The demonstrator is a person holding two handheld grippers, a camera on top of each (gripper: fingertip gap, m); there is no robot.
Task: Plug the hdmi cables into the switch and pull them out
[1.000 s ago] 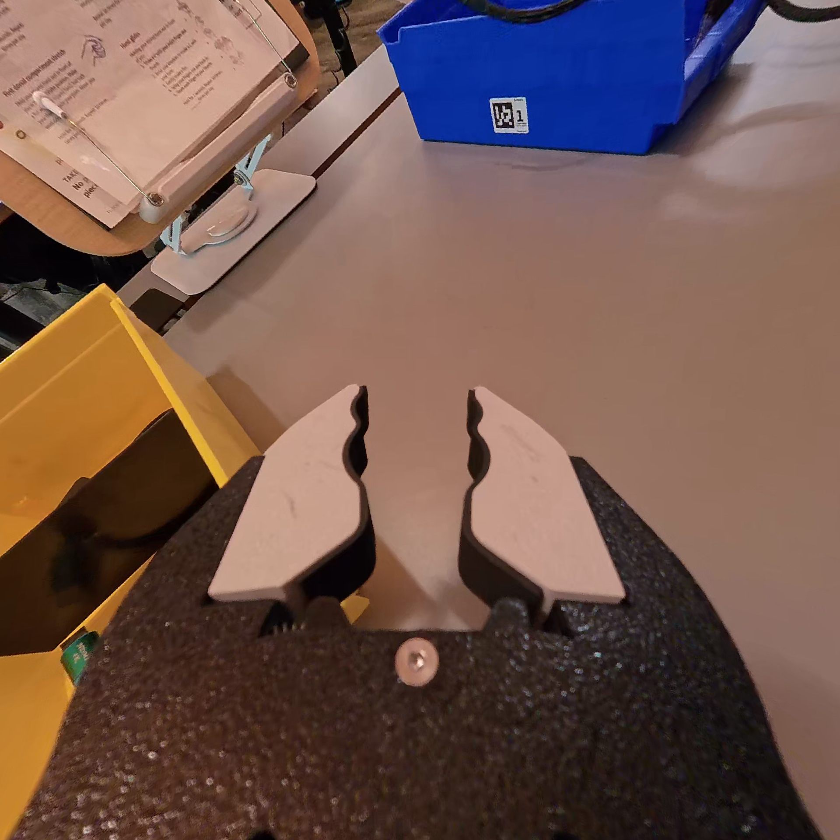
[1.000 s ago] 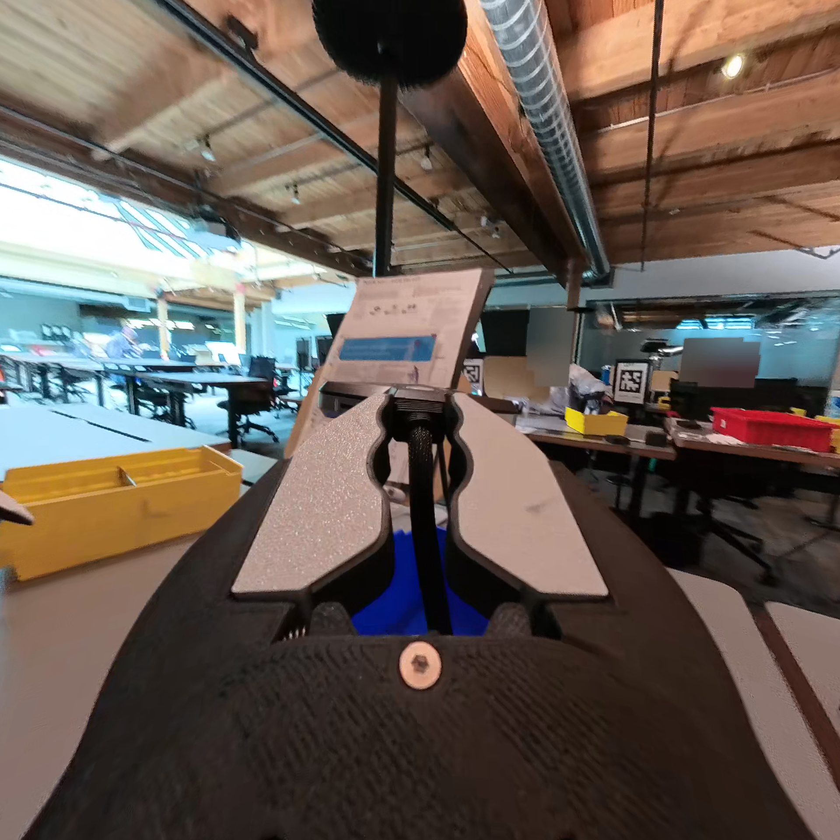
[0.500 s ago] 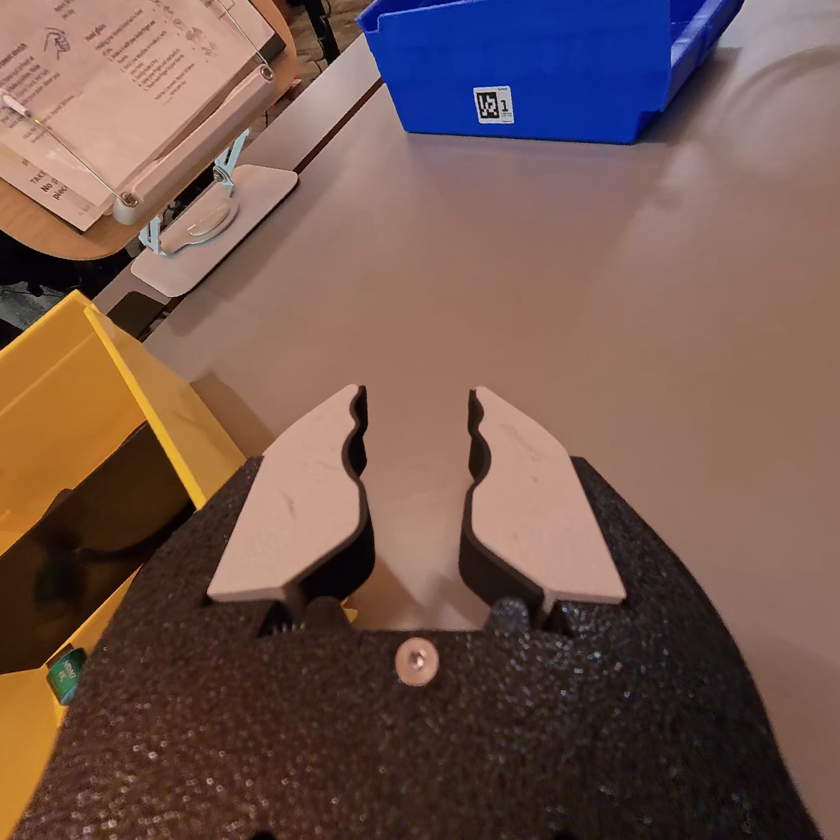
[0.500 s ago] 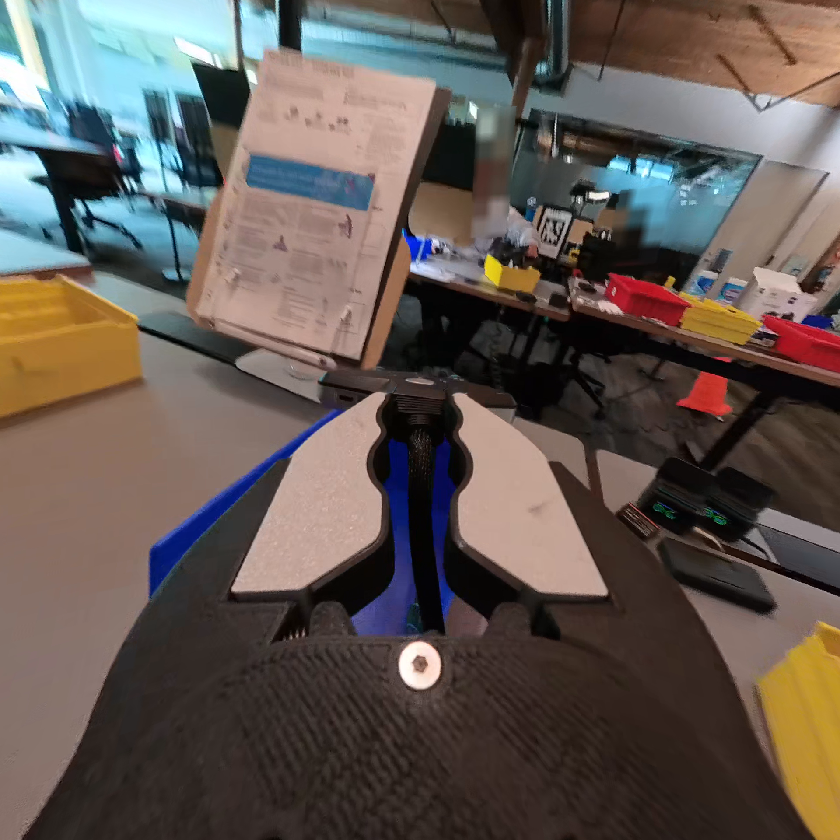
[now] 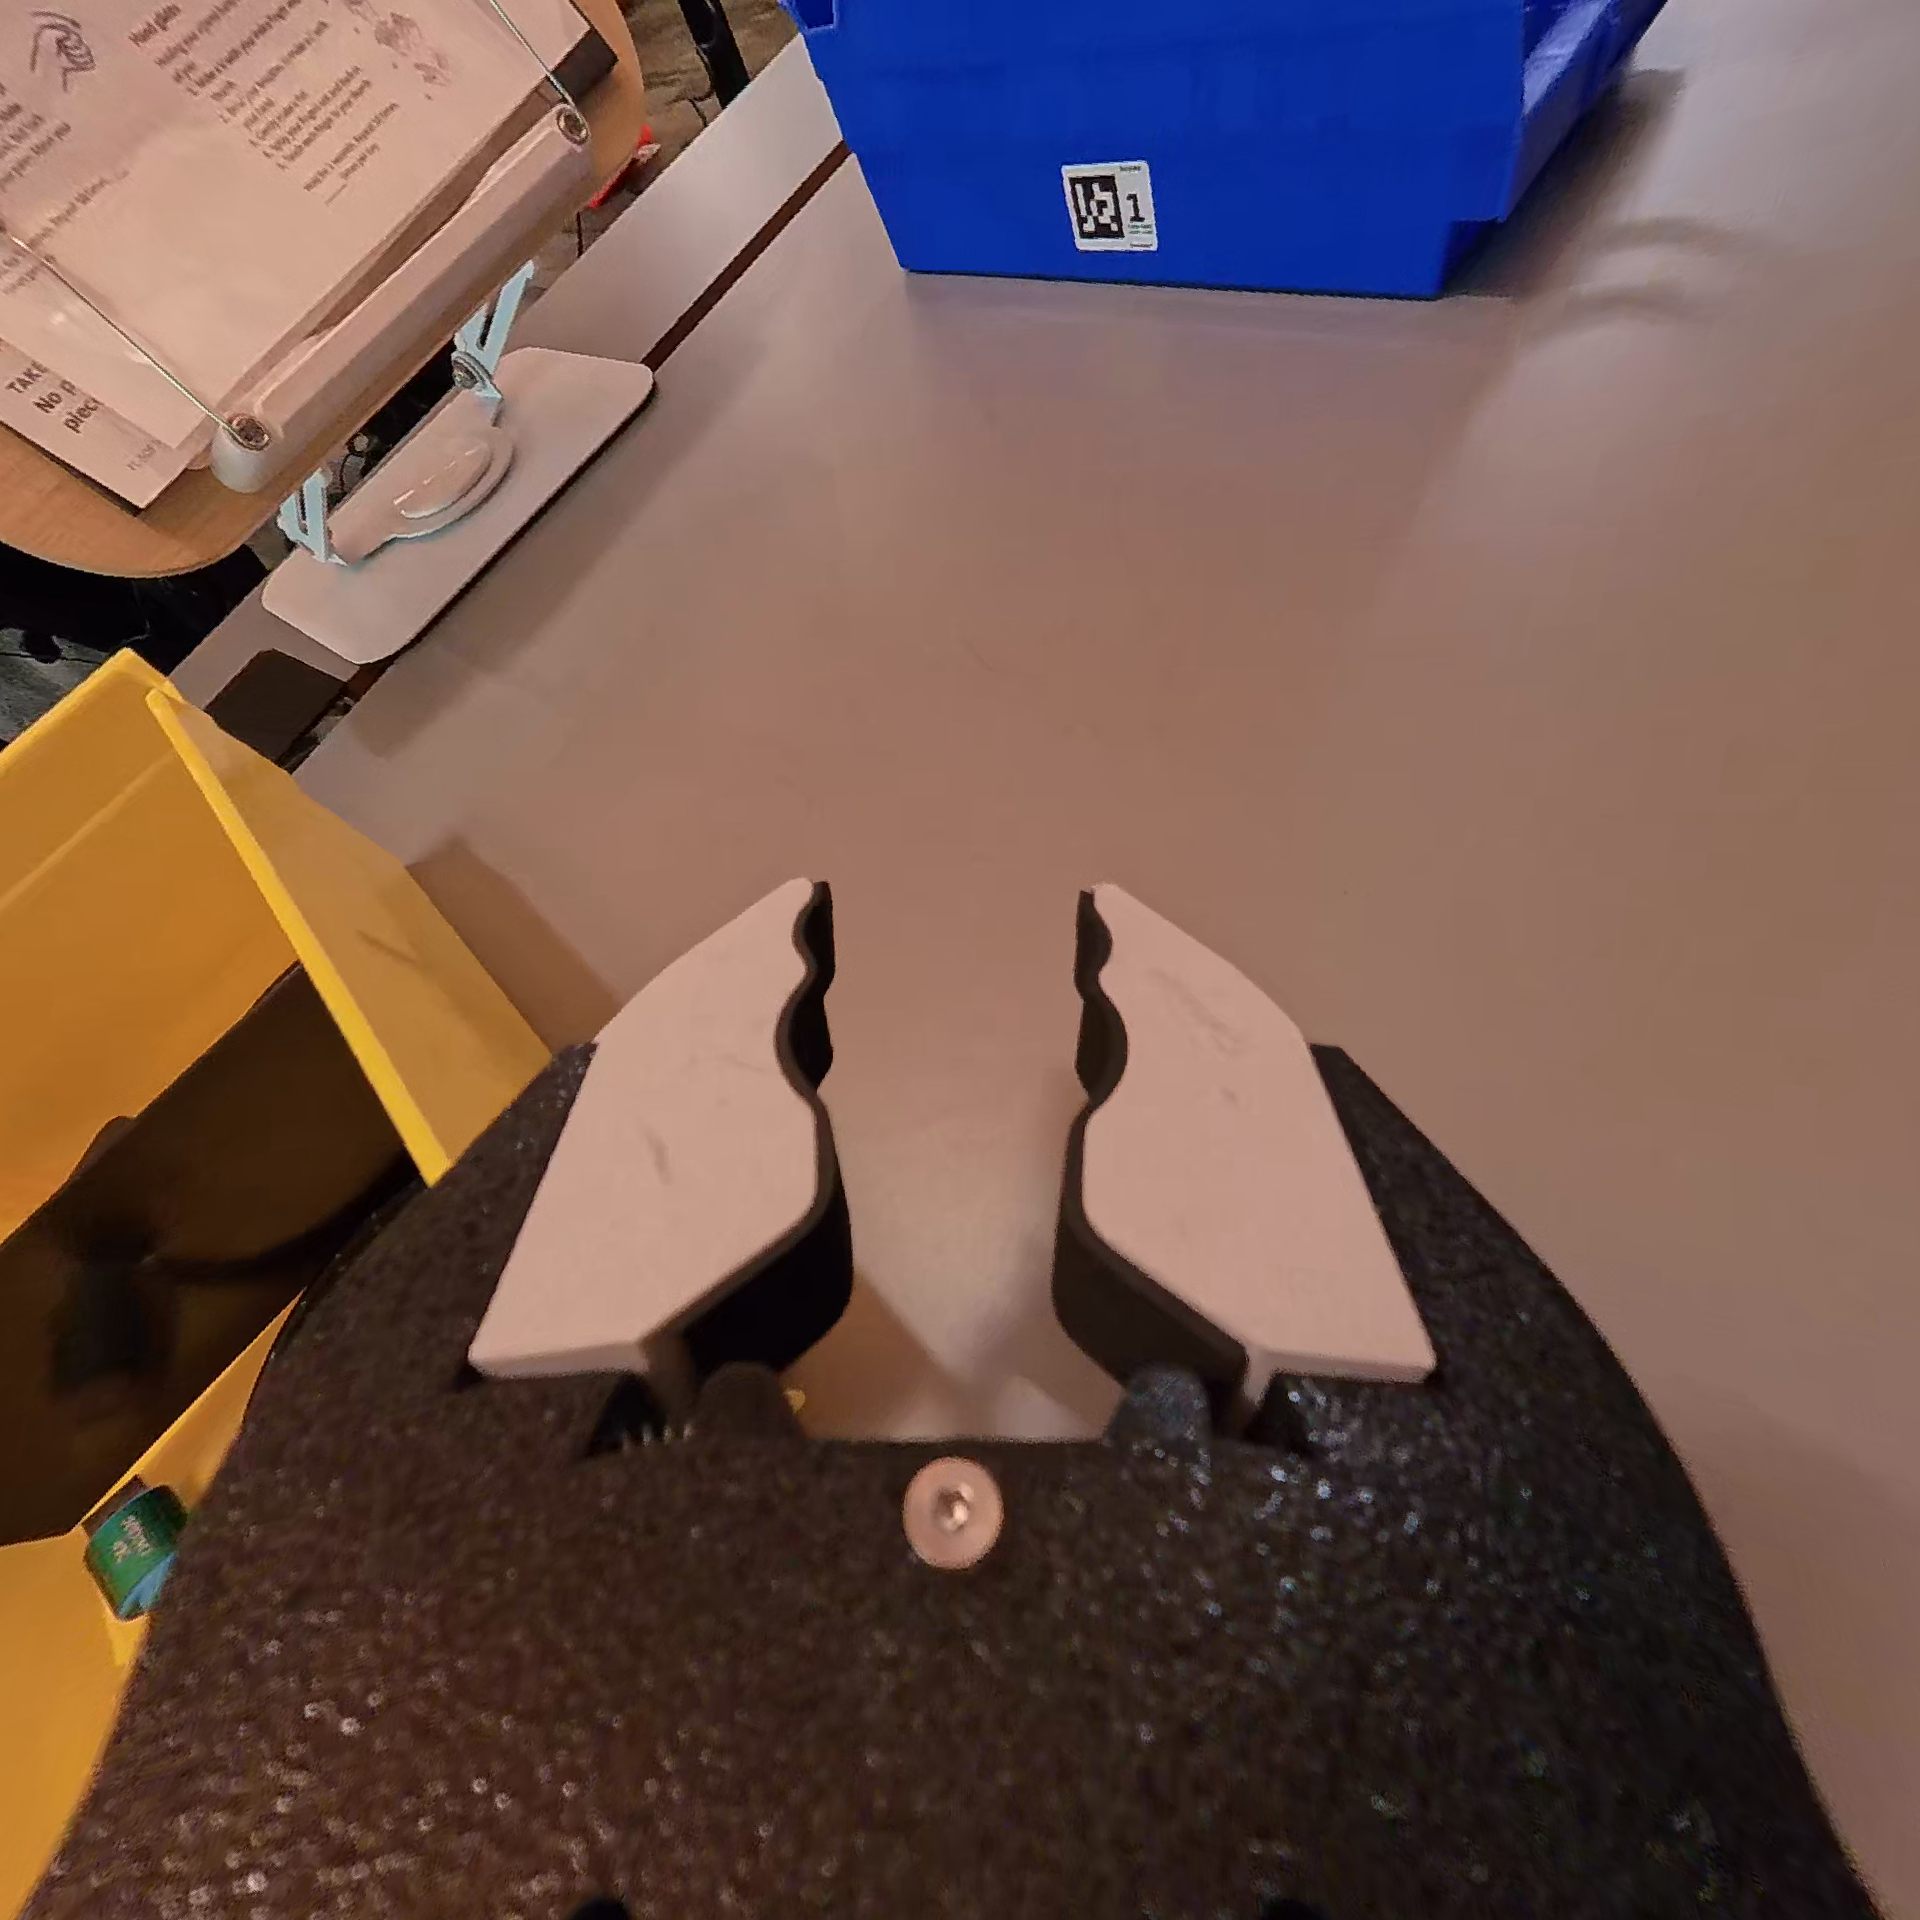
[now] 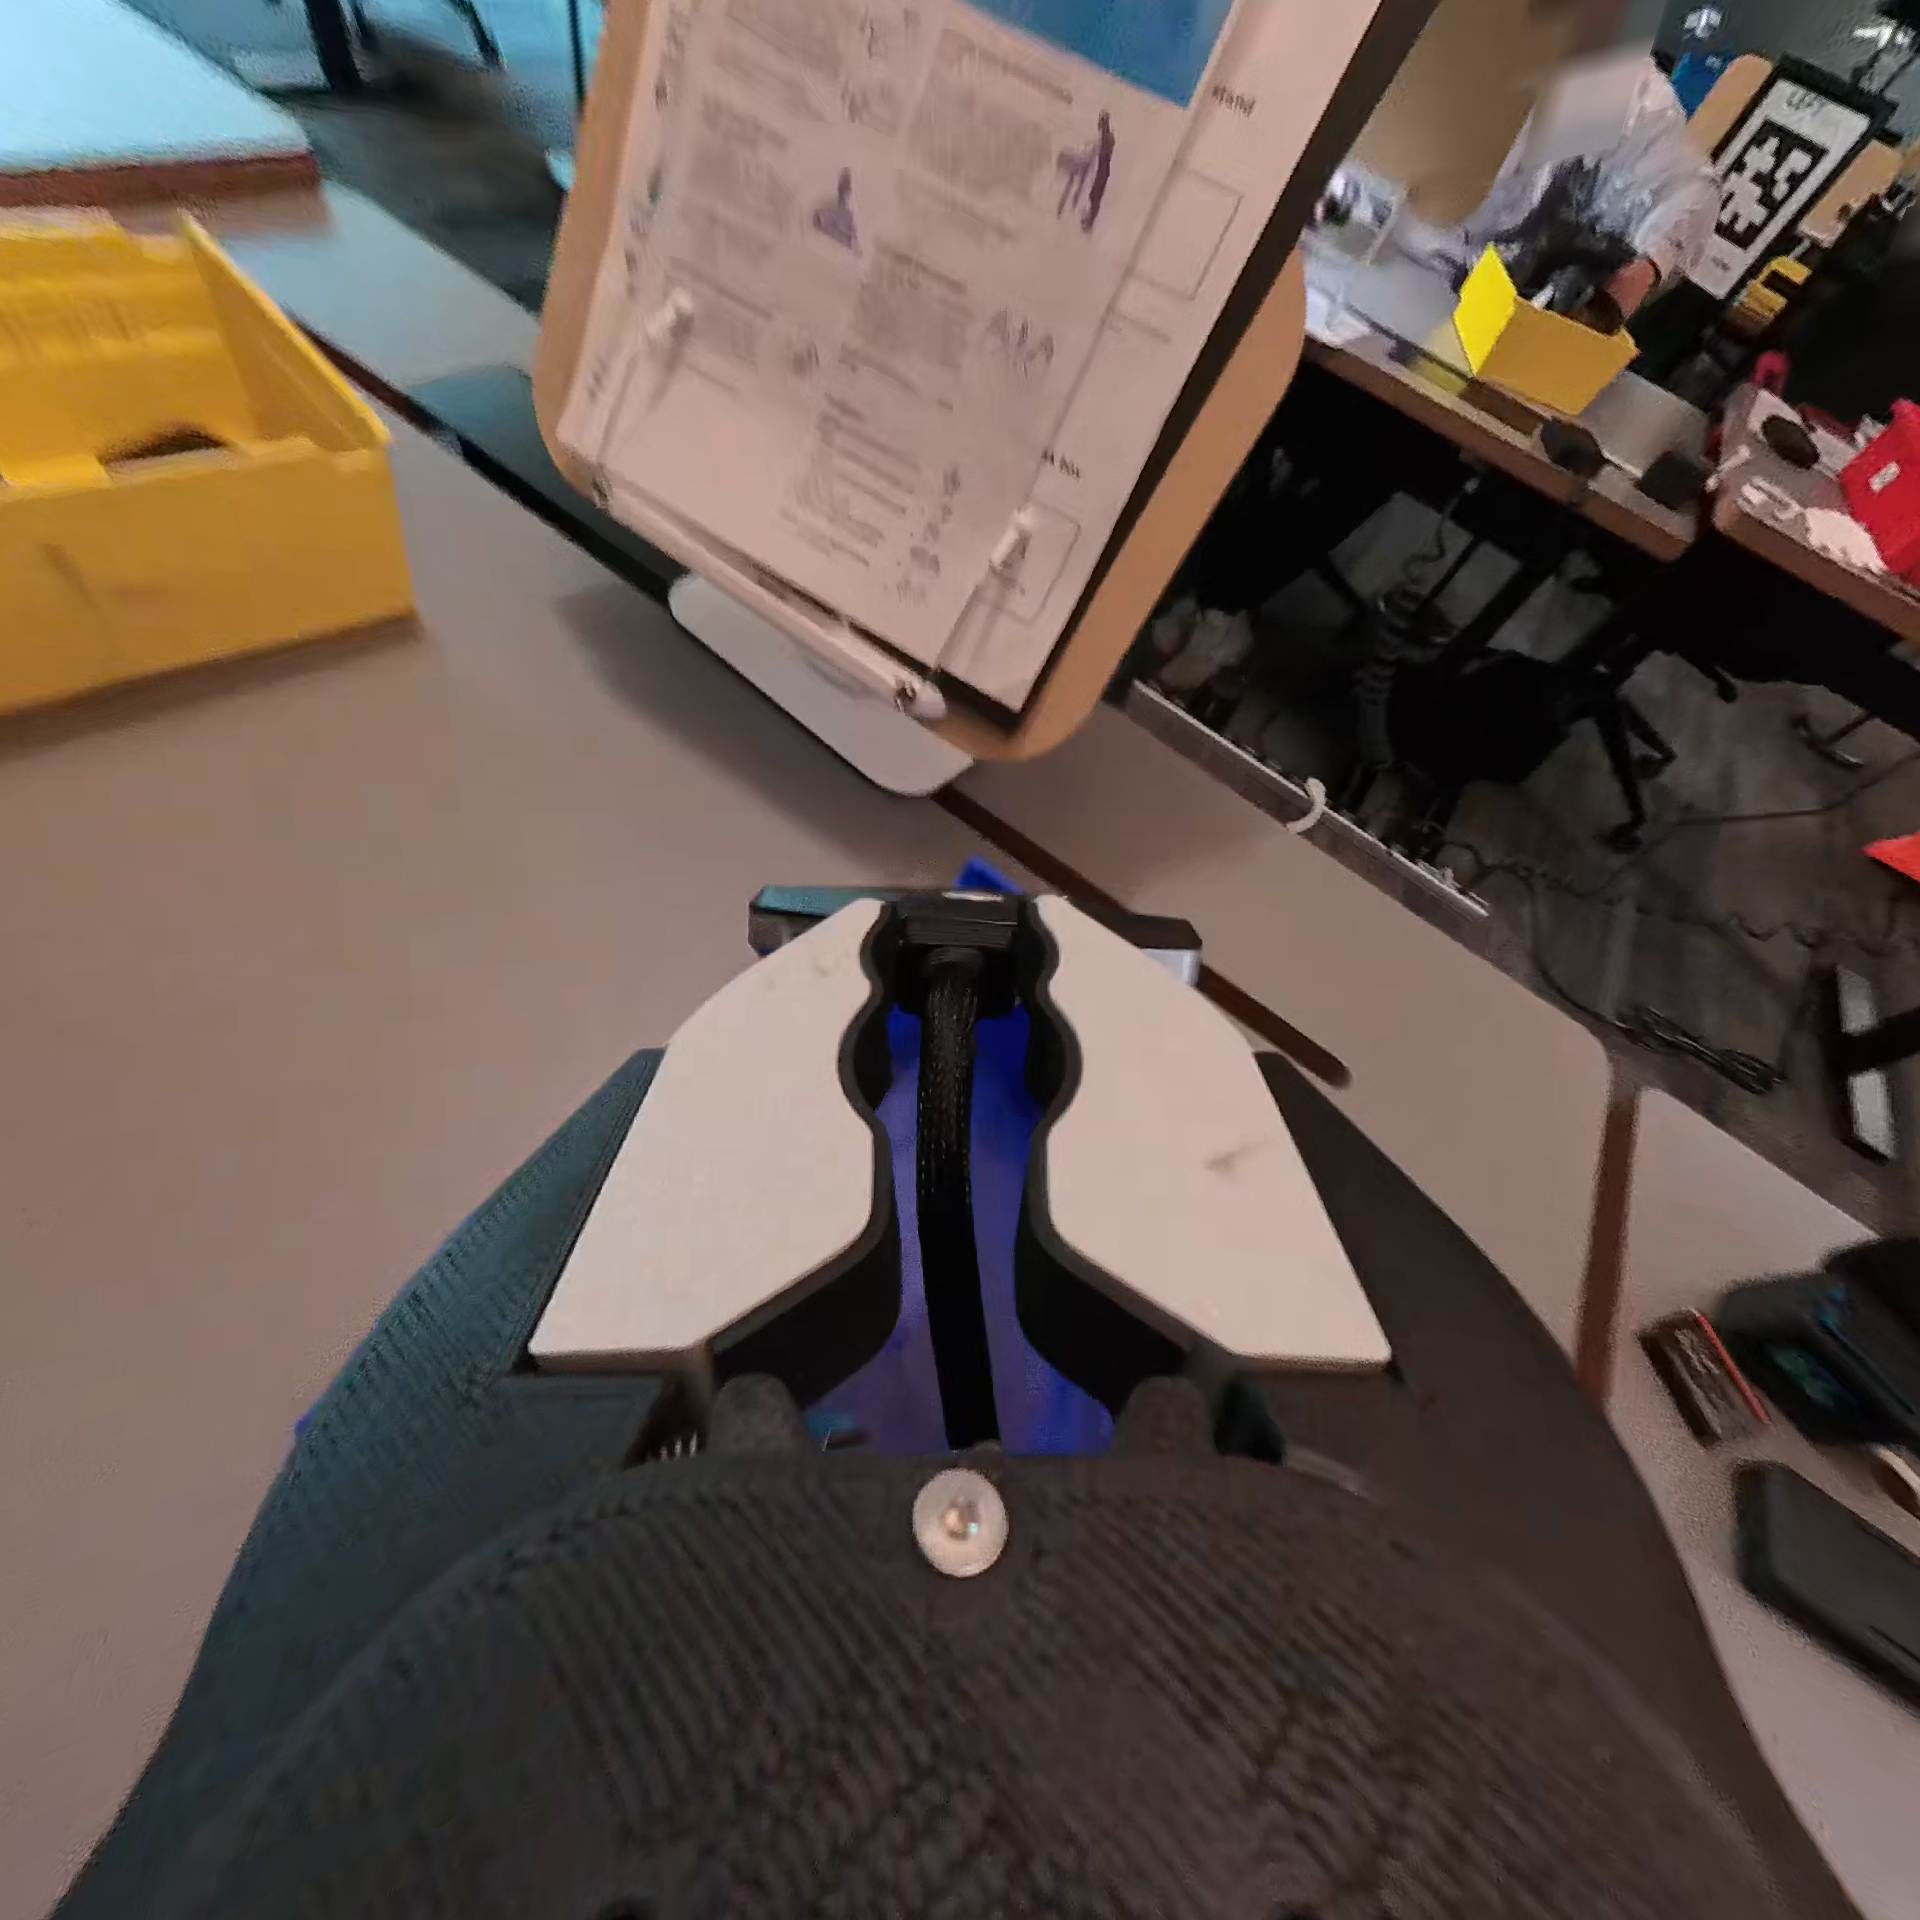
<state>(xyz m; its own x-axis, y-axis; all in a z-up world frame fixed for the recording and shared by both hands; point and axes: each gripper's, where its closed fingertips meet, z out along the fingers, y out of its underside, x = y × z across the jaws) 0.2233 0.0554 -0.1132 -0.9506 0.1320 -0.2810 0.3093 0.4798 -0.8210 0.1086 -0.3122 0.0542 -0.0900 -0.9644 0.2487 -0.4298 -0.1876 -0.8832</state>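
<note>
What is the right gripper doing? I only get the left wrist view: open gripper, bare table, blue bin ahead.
Observer: The right gripper is shut on a black braided cable, just behind its plug.
Operator: Any switch in sight?
Observer: Yes, a flat black switch lies across the fingertips, at the plug's end. I can't tell whether the plug is seated.
Operator: What is under it?
Observer: The blue bin shows through the gap between the fingers.
</note>
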